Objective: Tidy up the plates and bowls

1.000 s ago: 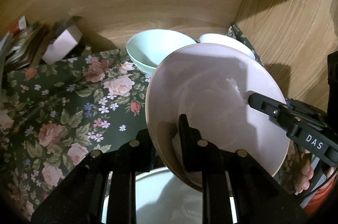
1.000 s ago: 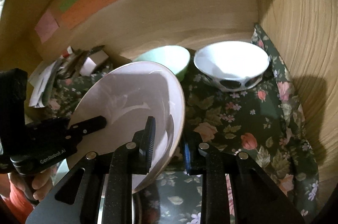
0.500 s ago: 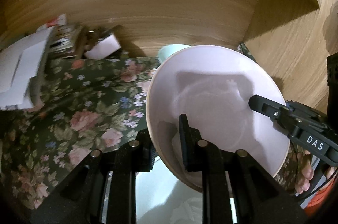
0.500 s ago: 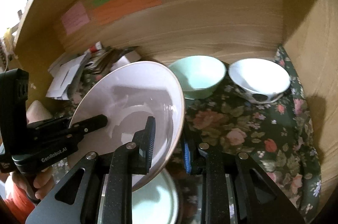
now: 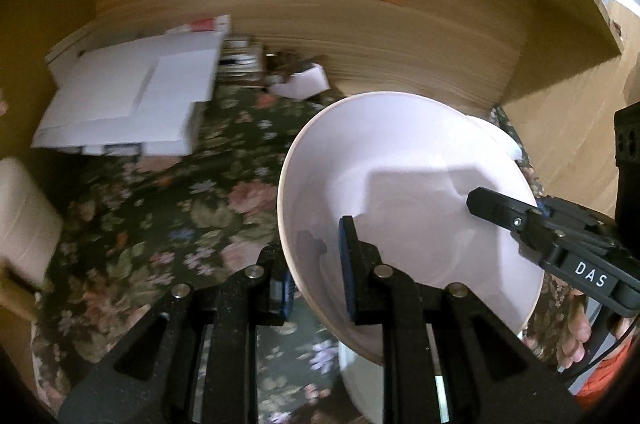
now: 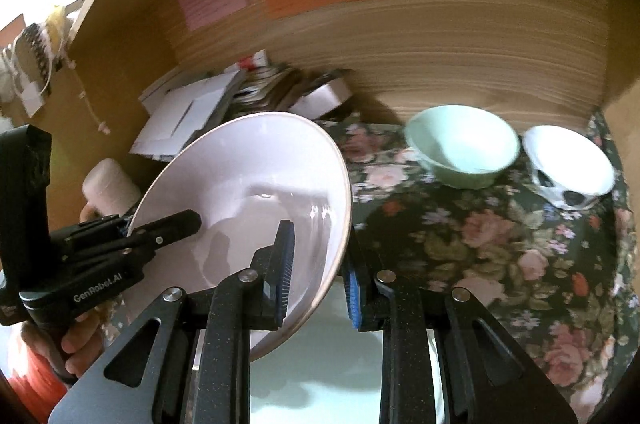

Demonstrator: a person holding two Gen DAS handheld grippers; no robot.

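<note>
A large pale pink bowl [image 5: 408, 208] is held tilted in the air between both grippers; it also shows in the right wrist view [image 6: 256, 200]. My left gripper [image 5: 316, 280] is shut on its left rim. My right gripper [image 6: 320, 272] is shut on its right rim, and shows in the left wrist view [image 5: 520, 224]. A mint green bowl [image 6: 464, 144] and a white bowl with dark spots [image 6: 568, 164] stand on the floral cloth at the back right. A pale plate [image 6: 340, 376] lies below the held bowl.
Floral cloth [image 6: 500, 244] covers the shelf floor. Wooden back wall [image 6: 440, 36] with coloured paper notes, wooden side wall [image 5: 580, 128] at right. A pile of white papers and boxes [image 5: 132, 96] sits at back left. A cream cylinder [image 5: 24, 216] stands at far left.
Both grippers have lifted the pink bowl up and back from the shelf corner. The green and white bowls now look farther away, and the paper pile has come into view.
</note>
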